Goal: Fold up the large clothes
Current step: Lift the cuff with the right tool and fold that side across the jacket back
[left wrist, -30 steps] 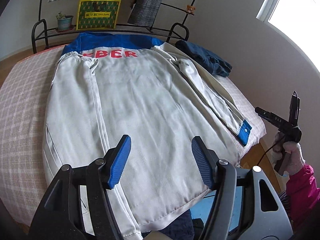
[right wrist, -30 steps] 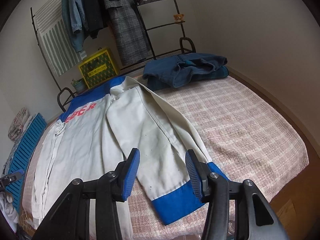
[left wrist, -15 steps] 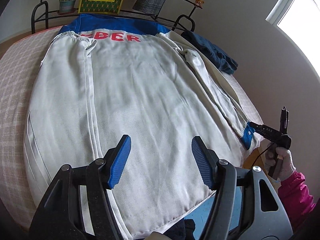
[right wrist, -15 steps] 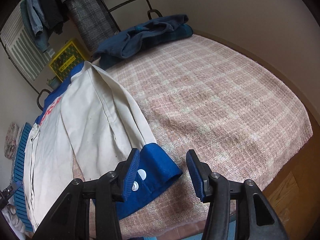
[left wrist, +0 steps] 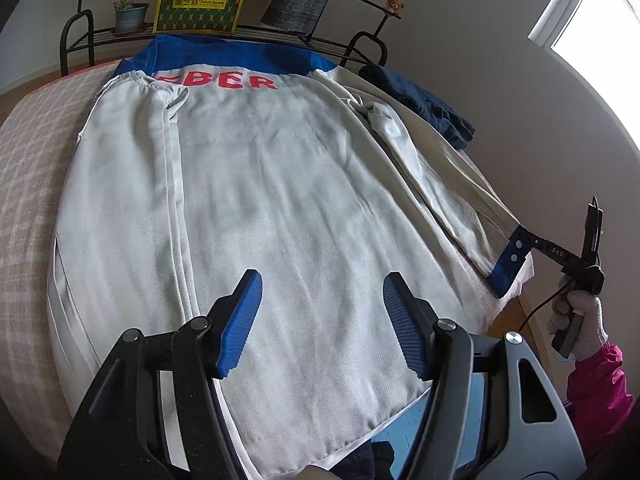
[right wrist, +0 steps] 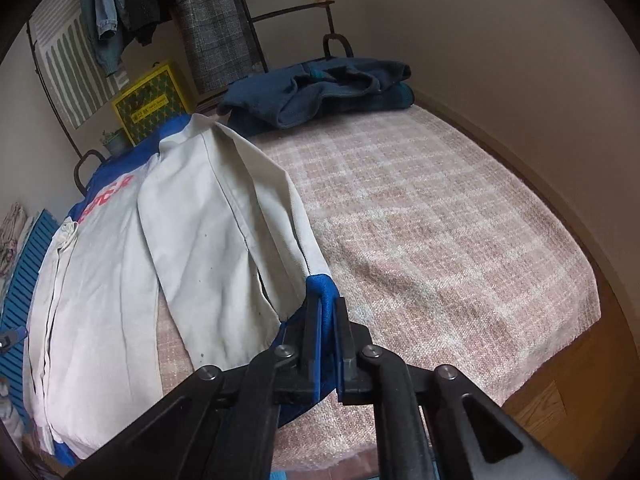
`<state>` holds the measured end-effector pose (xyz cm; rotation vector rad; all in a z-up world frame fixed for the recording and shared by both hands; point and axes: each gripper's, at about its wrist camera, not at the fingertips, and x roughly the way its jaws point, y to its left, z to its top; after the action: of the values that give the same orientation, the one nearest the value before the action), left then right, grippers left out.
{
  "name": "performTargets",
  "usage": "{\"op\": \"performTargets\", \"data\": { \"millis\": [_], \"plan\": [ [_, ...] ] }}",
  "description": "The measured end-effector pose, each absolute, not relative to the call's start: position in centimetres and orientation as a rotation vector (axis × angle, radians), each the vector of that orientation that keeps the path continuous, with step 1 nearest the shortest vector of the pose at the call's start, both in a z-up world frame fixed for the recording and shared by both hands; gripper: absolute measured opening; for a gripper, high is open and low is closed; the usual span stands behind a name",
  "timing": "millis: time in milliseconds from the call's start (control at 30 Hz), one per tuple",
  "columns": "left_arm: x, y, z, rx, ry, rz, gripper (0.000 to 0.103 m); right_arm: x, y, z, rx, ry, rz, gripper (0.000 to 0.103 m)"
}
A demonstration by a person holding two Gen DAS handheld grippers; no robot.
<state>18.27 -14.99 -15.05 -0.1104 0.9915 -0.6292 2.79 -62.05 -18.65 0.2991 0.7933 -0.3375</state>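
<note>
A large white jacket [left wrist: 260, 184] with a blue yoke and red letters lies back-up on the bed. My left gripper [left wrist: 320, 320] is open and empty, hovering above the jacket's lower hem. My right gripper [right wrist: 327, 328] is shut on the blue cuff [right wrist: 320, 292] of the right sleeve [right wrist: 240, 216], lifting it off the bedspread. The right gripper also shows in the left wrist view [left wrist: 532, 242], clamped on the cuff [left wrist: 510, 256] at the bed's right edge.
The bed has a pink plaid cover [right wrist: 440, 220]. A dark blue garment pile [right wrist: 320, 88] lies at its far right. A black metal rack [left wrist: 224, 34] with a yellow-green box [left wrist: 200, 0], a potted plant [left wrist: 128, 16] and hanging clothes [right wrist: 208, 20] stands behind. Wood floor [right wrist: 560, 400] lies right.
My right gripper has closed on the blue cuff and raised it off the bed. The left gripper has drifted slightly nearer over the jacket and stays open.
</note>
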Motion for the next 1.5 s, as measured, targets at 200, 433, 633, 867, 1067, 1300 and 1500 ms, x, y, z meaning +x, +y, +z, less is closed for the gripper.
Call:
{"op": "performTargets", "data": {
  "millis": [200, 433, 633, 867, 1067, 1300, 1500],
  "plan": [
    [18.1, -14.6, -14.9, -0.105, 0.980, -0.625, 0.065, 0.4, -59.3, -10.6, 0.217, 0.581, -0.355, 0.000],
    [18.4, -13.8, -15.1, -0.113, 0.979, -0.602, 0.065, 0.7, -50.2, -8.4, 0.052, 0.551, -0.111, 0.000],
    [18.9, -13.0, -15.3, -0.137, 0.981, -0.577, 0.065, 2.1, -41.8, -13.8, -0.045, 0.714, 0.150, 0.000],
    [19.5, -13.0, -16.8, -0.192, 1.038, -0.584, 0.065, 0.7, -33.7, -21.7, -0.264, 0.919, 0.431, 0.000],
    [19.6, -13.9, -18.9, -0.204, 1.111, -0.595, 0.065, -0.1, -33.7, -22.9, -0.261, 0.972, 0.497, 0.009],
    [18.1, -15.0, -21.1, -0.331, 1.240, -0.687, 0.065, -1.0, -41.4, -18.4, 0.132, 0.863, 0.553, 0.035],
    [16.6, -16.9, -21.6, -0.309, 1.247, -0.724, 0.065, 1.0, -49.5, -21.3, 0.472, 0.922, 0.359, 0.039]
  ]
}}
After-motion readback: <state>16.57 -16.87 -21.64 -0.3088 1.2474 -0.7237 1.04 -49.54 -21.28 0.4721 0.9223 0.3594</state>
